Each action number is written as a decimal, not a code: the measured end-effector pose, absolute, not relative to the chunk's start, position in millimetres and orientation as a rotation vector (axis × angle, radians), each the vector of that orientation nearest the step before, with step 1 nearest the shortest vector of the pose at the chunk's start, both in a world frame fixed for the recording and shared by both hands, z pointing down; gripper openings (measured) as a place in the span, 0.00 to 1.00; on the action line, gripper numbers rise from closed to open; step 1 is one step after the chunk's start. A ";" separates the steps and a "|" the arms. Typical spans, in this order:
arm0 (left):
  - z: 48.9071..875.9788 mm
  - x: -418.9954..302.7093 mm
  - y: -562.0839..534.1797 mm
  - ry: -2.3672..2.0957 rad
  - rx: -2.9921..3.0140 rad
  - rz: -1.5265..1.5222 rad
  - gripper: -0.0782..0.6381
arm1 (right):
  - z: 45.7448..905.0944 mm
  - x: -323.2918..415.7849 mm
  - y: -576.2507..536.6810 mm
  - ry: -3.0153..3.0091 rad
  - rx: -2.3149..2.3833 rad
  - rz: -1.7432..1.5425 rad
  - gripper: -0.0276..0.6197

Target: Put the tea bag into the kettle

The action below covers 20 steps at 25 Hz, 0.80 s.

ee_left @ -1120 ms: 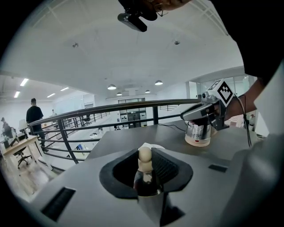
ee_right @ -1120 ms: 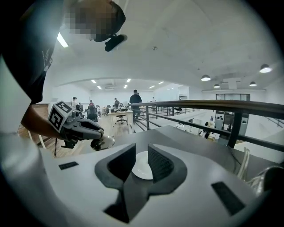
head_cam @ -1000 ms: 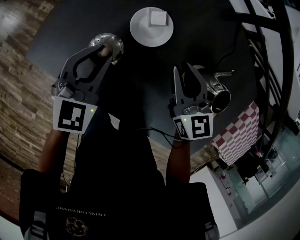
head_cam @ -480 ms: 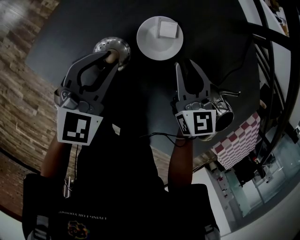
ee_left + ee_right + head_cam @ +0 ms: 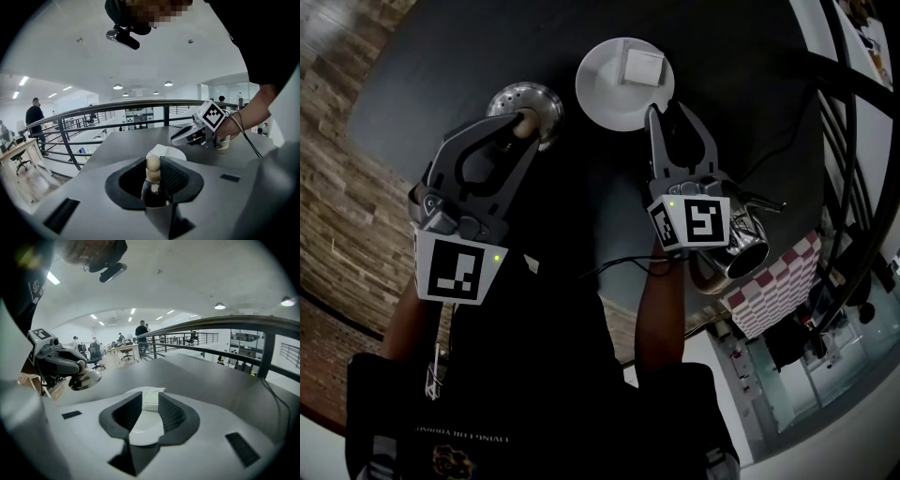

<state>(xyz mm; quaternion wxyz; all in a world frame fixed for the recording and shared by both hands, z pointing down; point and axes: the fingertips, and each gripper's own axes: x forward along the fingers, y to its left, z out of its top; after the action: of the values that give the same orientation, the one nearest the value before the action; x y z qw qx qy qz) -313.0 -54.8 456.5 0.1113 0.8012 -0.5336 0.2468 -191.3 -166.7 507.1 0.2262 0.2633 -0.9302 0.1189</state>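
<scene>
The white tea bag (image 5: 641,66) lies on a white saucer (image 5: 605,89) on the dark round table. My right gripper (image 5: 667,114) hovers at the saucer's near edge, jaws open and empty; in the right gripper view the tea bag (image 5: 152,393) lies just ahead between the open fingers (image 5: 126,411). The steel kettle (image 5: 733,234) stands uncovered behind that hand, near the table's right edge. My left gripper (image 5: 520,120) is shut on the wooden knob (image 5: 153,165) of the kettle lid (image 5: 525,101), holding it up left of the saucer.
A black cable (image 5: 769,155) runs across the table (image 5: 441,84) to the right of the kettle. A metal railing (image 5: 839,103) borders the table on the right, with a checked cloth (image 5: 773,277) below it. The wooden floor lies to the left.
My right gripper has moved forward and down, from beside the kettle to the saucer's edge. The left gripper still holds the lid and has barely shifted.
</scene>
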 end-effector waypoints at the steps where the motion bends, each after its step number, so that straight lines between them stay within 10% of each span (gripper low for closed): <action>1: 457.4 -312.9 -54.3 -1.564 2.354 0.724 0.24 | 513.0 -192.2 -169.0 -2.556 0.728 0.341 0.20; 20: 469.8 -327.8 -54.4 -1.568 2.335 0.709 0.24 | 549.0 -206.7 -184.4 -2.474 0.727 0.355 0.21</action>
<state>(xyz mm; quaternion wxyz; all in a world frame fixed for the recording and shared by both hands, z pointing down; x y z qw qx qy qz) -327.8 -54.4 469.8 0.1202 0.7992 -0.5366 0.2426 -206.7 -184.4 549.0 0.2662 0.2692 -0.9162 0.1314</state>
